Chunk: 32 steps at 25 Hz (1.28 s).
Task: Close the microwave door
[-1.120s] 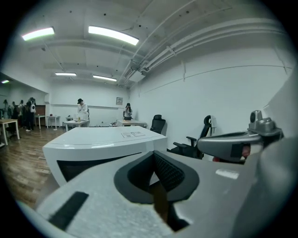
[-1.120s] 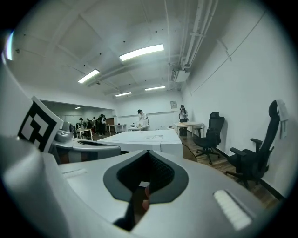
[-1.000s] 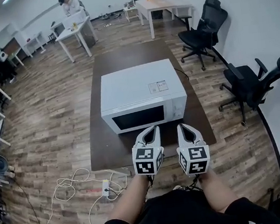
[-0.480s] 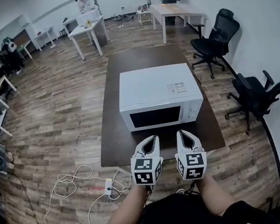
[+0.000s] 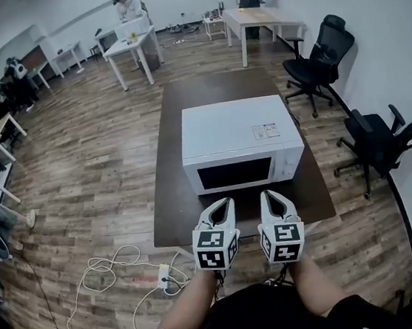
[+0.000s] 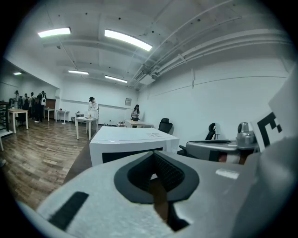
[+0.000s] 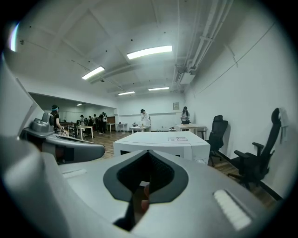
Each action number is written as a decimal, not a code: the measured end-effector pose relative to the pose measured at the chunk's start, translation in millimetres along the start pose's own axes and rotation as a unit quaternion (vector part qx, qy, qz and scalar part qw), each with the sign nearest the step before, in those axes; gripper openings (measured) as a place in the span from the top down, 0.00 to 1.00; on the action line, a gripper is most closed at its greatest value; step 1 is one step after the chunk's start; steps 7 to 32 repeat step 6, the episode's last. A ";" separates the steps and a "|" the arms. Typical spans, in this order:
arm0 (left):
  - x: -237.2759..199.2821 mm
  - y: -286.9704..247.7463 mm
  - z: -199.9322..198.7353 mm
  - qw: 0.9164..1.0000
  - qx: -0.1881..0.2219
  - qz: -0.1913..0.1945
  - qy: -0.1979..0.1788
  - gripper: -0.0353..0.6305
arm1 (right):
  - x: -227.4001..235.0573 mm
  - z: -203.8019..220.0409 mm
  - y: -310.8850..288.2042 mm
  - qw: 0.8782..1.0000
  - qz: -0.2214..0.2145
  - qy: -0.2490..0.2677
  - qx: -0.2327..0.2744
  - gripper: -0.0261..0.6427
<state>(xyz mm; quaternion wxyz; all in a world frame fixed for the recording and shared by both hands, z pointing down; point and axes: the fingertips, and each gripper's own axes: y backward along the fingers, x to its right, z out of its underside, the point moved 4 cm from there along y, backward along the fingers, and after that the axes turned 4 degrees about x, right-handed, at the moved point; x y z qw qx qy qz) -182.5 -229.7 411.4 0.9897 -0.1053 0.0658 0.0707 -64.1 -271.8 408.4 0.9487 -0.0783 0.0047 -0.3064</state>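
Your left gripper (image 5: 223,204) and right gripper (image 5: 270,196) hang side by side over the near edge of the dark table (image 5: 172,201), each with its jaws pressed together on nothing. Just beyond them the microwave (image 5: 240,139) stands mid-table, its door flush. Only the head view shows the cable (image 5: 100,270) on the wood floor (image 5: 93,159). Only the gripper views show the ceiling lights (image 6: 128,40). Chairs (image 5: 317,57) line the right wall.
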 end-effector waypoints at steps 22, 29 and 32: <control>2.1 0.3 1.6 1.000 -0.004 0.006 0.008 0.93 | -0.5 -0.8 1.4 1.000 0.000 0.003 -0.002 0.95; 2.1 0.3 1.6 1.000 -0.004 0.006 0.008 0.93 | -0.5 -0.8 1.4 1.000 0.000 0.003 -0.002 0.95; 2.1 0.3 1.6 1.000 -0.004 0.006 0.008 0.93 | -0.5 -0.8 1.4 1.000 0.000 0.003 -0.002 0.95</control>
